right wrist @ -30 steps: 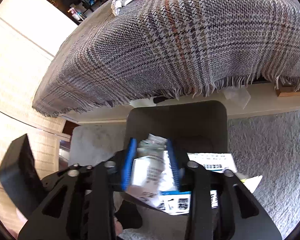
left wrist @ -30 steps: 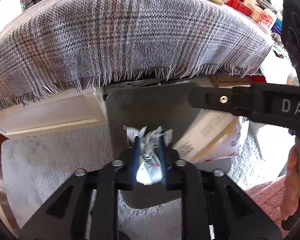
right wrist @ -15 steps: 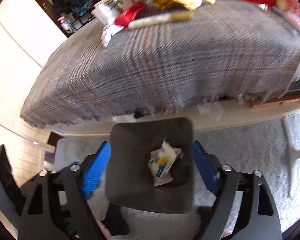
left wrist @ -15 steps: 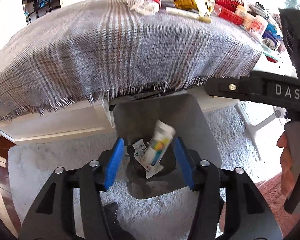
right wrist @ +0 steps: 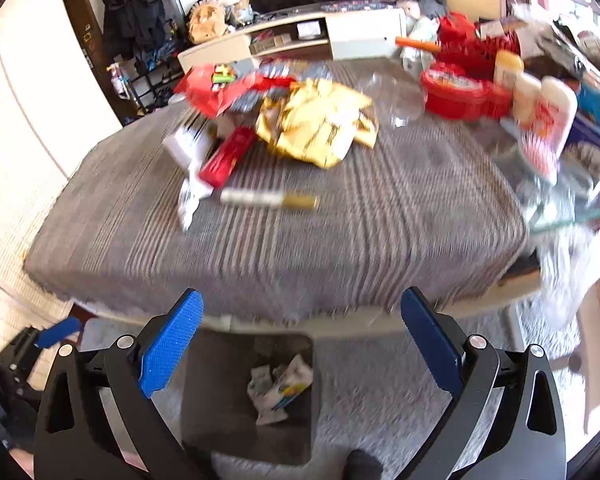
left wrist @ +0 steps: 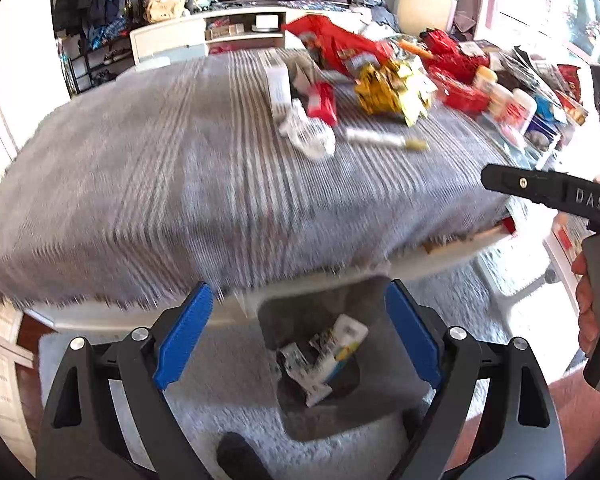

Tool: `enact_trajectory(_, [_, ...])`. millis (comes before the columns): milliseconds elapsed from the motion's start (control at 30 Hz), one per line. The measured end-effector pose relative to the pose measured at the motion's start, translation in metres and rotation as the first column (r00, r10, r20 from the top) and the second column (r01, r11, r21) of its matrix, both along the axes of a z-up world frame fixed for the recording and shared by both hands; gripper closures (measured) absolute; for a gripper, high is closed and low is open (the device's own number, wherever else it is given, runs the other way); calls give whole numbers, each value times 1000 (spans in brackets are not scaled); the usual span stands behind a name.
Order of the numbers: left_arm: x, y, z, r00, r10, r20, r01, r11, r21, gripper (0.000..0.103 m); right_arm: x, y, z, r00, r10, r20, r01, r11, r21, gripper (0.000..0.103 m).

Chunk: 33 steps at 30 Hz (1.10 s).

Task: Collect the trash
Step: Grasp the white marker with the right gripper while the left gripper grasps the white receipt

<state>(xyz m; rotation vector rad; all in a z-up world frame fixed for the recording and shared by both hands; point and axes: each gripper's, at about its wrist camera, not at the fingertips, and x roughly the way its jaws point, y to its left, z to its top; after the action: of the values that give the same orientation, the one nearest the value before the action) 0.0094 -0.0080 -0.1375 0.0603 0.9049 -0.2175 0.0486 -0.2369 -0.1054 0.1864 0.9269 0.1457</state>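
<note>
Trash is seen in two places. Some crumpled wrappers (left wrist: 324,354) (right wrist: 280,384) lie inside a dark grey bin (left wrist: 376,408) (right wrist: 204,392), which stands on a pale shaggy rug (left wrist: 228,376) in the lower middle of both views, just below the near edge of the surface (left wrist: 140,200) (right wrist: 340,240). The surface is covered with a grey checked cloth with a fringe.

More trash is spread over the far part of the cloth. A crumpled yellow bag (left wrist: 392,90) (right wrist: 320,124) is seen in the upper middle of both frames. A red packet (left wrist: 322,104) (right wrist: 228,156) lies just left of it, with a white crumpled wrapper (left wrist: 308,134) (right wrist: 190,196) beside it. A thin white stick with a golden end (left wrist: 384,140) (right wrist: 270,199) lies in front of the yellow bag, apart from it. A larger red bag (left wrist: 332,46) (right wrist: 220,88) is seen behind. In the upper right of both views red tubs and white bottles (right wrist: 544,116) are crowded together; the blur does not allow more to be told.

The left claw (left wrist: 300,336) is spread wide, its blue pads (left wrist: 184,340) well apart, and nothing is held between them; the bin is seen in the gap. The right claw (right wrist: 300,340) is spread wide too and holds nothing. In the left wrist view the right gripper is seen from the side at the right edge, with the person's hand (left wrist: 588,312) around its handle.
</note>
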Motion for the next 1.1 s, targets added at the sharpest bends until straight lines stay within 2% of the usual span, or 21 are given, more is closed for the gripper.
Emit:
enact_trajectory(100, [23,-2,10,1000,12,23,-13,1000,16,20,19,1,-3,1000,13,6,-12,1000,-20,7])
enact_trajectory(167, [41,-2,16,999,26,34,-26,999,20,20,32,5,-7,999,33,3,-33,999,-32,22])
enact_trajectory(233, [55,-3,20,999,35,36,-35,999,12,20,47,9,-13,998,58,-8,-58,998,-39,29])
enact_trajectory(433, [95,-10,21,999,40,20,-40,999,-3,20,77,19,-31,993,114,-7,-114,993,-34,31])
enact_trajectory(500, [102,-11,19,999,38,12,-38,999,-10,20,86,22,-35,990,144,-5,-144,990,-16,31])
enact_trajectory(700, [116,-8,19,999,51,8,-51,998,-22,20,102,32,-43,980,201,-3,-201,979,-47,31])
enact_trajectory(733, [117,-8,19,999,53,9,-53,998,-22,20,101,33,-43,978,208,-2,-208,976,-59,38])
enact_trajectory(767, [118,-7,18,998,56,9,-56,998,-23,20,98,34,-44,977,212,2,-211,974,-76,55])
enact_trajectory(833, [121,-7,17,998,66,2,-66,998,-26,20,93,36,-45,977,213,7,-210,969,-131,69])
enact_trajectory(867, [122,-7,16,998,68,-1,-68,997,-29,20,91,37,-44,976,217,8,-214,967,-138,73])
enact_trajectory(933, [123,-10,15,998,68,-3,-68,997,-30,20,86,37,-44,975,224,9,-221,966,-133,74])
enact_trajectory(1033, [123,-18,15,999,48,5,-48,999,-19,20,82,36,-44,977,214,18,-209,967,-146,89])
enact_trajectory(1100, [123,-24,13,999,34,8,-34,999,-11,20,80,33,-43,978,208,9,-205,971,-125,90])
